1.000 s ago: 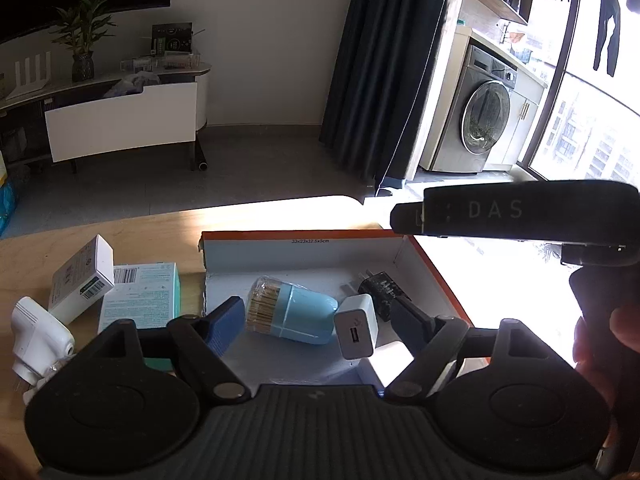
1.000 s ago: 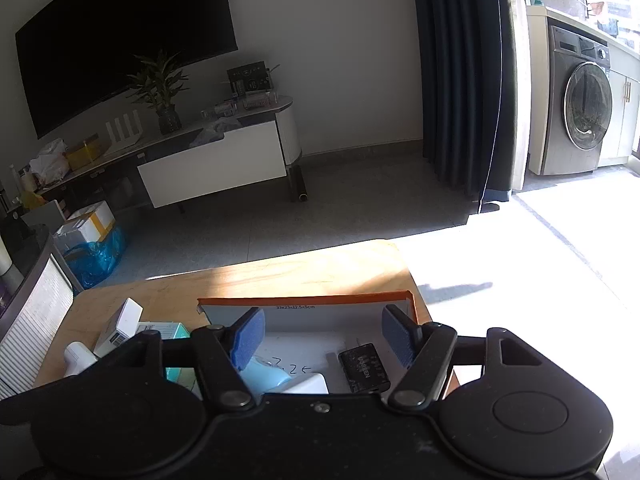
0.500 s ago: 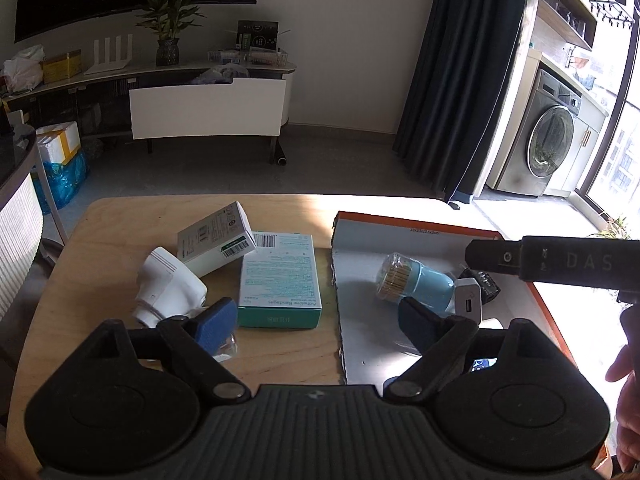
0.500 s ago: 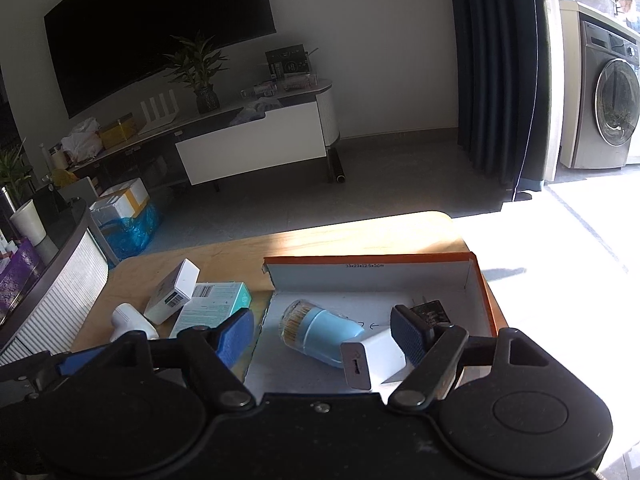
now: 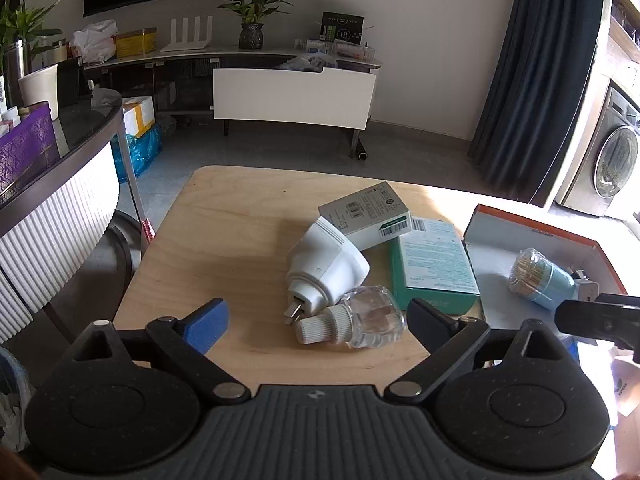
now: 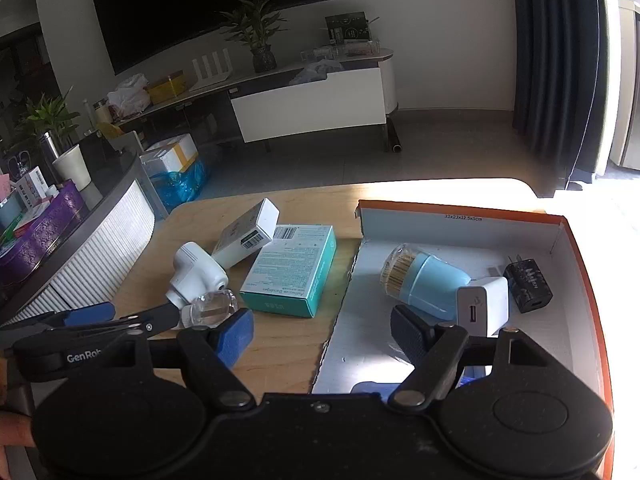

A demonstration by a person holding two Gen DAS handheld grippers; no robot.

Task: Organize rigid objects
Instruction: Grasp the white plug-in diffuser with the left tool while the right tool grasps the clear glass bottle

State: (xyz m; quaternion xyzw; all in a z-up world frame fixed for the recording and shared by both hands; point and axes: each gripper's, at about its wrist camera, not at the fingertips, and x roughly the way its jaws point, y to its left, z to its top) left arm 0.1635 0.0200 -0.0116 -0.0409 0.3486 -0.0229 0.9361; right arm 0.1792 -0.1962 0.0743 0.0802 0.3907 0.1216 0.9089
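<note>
Your left gripper stands released, its jaws having just been widening, with the small clear glass refill bottle with a white ribbed cap lying between the two pads but touched by neither. That bottle lies on its side at lower centre of the left wrist view, long axis running across the frame, cap pointing left. Just above it and touching, the white plastic plug-in device lies with its prongs aimed toward the lower left. Further up, a grey-white rectangular carton with barcodes leans over the corner of a flat teal cardboard box, whose long axis runs up the frame.

Your right gripper is also released, nothing between its pads; its jaws were widening a moment ago. It hangs over the near left edge of the white cardboard tray with an orange rim. Inside, at centre right of the right wrist view, the pale blue toothpick holder with a clear lid lies on its side, lid pointing upper left, beside a white cube charger and a black plug adapter
</note>
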